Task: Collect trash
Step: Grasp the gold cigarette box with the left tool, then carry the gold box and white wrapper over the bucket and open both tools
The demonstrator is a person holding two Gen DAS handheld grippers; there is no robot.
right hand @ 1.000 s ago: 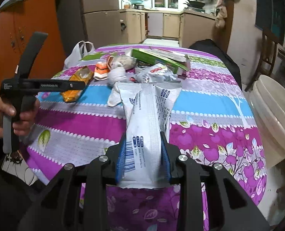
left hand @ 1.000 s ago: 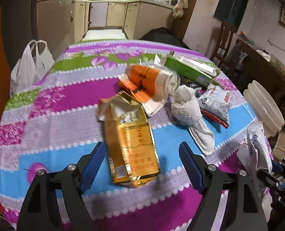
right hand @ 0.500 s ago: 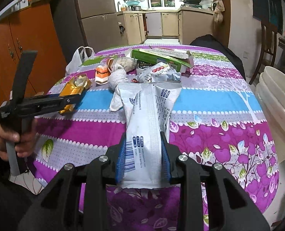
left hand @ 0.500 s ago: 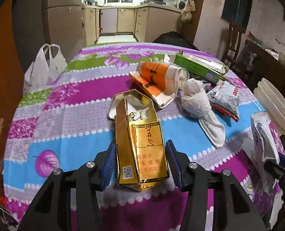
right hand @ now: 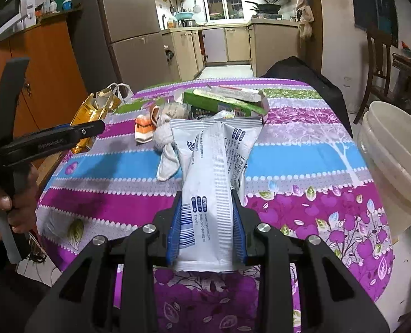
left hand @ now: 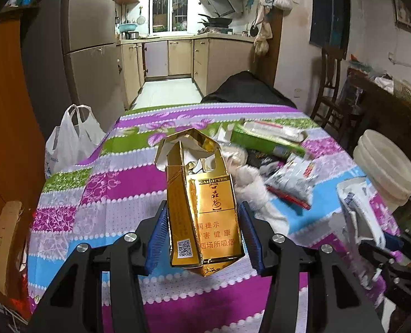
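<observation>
Left wrist view
Left gripper (left hand: 202, 234): your blue pads pinch the gold cigarette carton (left hand: 202, 208) on both sides; it stands upright, raised above the table (left hand: 122, 194), torn top flaps open.
Table: covered in a striped purple, blue and green floral cloth.
Far right of the carton: green box (left hand: 266, 141) lying flat, silver snack wrapper (left hand: 291, 177) near it, white cloth (left hand: 255, 191) just beside the carton's right edge.
Left edge: white plastic bag (left hand: 72, 141) standing beside the table, handles up.
Right edge: stacked white buckets (left hand: 385, 172) off the table; your right gripper is partly in view there with its white pouch (left hand: 358, 211).

Right wrist view
Right gripper (right hand: 205, 227): your pads are pressed onto the white pouch (right hand: 213, 183), which points away from you over the near table edge (right hand: 288, 208).
Left side: your left hand (right hand: 8, 202) holds the left gripper's handle; the gold cigarette carton (right hand: 94, 116) sits at its tip, above the table's left edge.
Far middle: orange wrapper (right hand: 144, 123), white cloth (right hand: 164, 144) touching it, green box (right hand: 225, 105) behind.
Right: stacked white buckets (right hand: 394, 161) beside the table.
</observation>
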